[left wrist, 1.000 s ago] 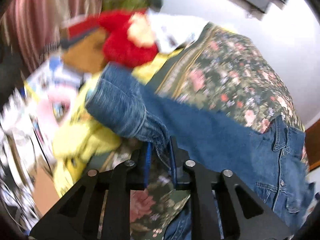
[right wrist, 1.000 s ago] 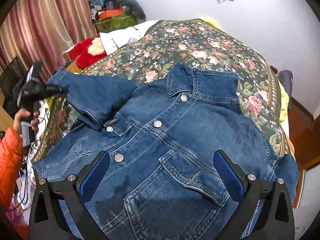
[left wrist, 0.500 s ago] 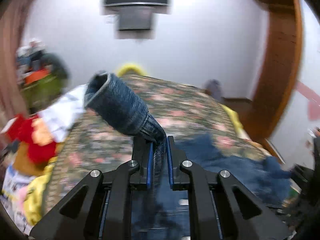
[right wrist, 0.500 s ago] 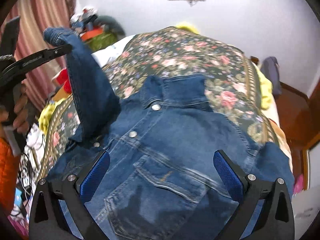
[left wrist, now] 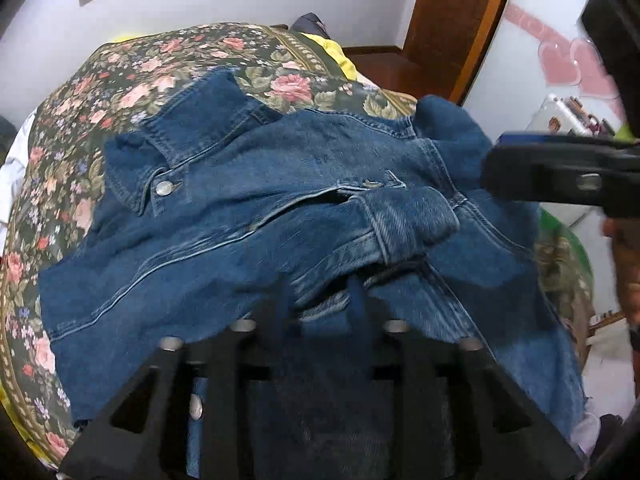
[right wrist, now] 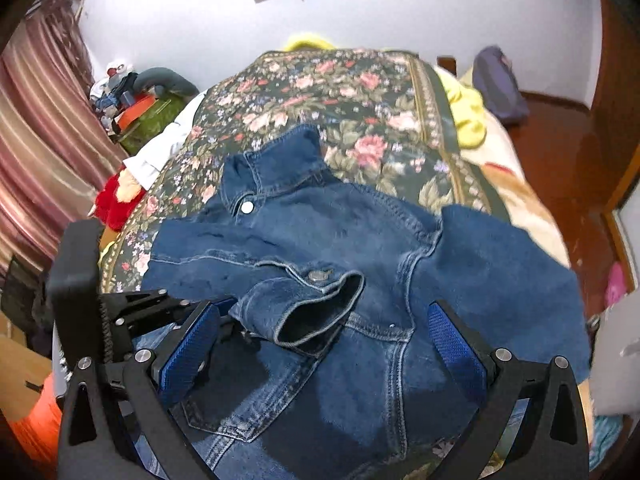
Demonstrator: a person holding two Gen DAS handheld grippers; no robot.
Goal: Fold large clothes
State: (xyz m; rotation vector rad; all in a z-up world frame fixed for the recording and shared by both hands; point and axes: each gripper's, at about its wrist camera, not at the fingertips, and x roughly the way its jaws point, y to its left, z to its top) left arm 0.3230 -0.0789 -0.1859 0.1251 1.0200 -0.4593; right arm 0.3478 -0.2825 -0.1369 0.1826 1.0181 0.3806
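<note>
A blue denim jacket [left wrist: 280,216] lies front up on the floral bedspread [left wrist: 132,76], collar toward the far end. One sleeve is folded across the chest, its cuff [left wrist: 412,220] lying on the jacket front. My left gripper [left wrist: 320,300] is just behind that sleeve, its fingers a little apart with denim between them. In the right wrist view the jacket [right wrist: 360,248] and the cuff [right wrist: 316,312] show too. My right gripper [right wrist: 320,348] is wide open over the lower front of the jacket. The left gripper [right wrist: 224,320] comes in from the left at the cuff.
A red plush toy [right wrist: 116,204] and piled clutter [right wrist: 132,100] lie left of the bed by striped curtains. A yellow blanket [right wrist: 468,116] and a dark bag [right wrist: 500,88] lie at the far right. A wooden door frame [left wrist: 452,28] stands to the right.
My left gripper has carried the sleeve up and over and laid it across the jacket front; its fingers have spread. My right gripper stayed open over the jacket.
</note>
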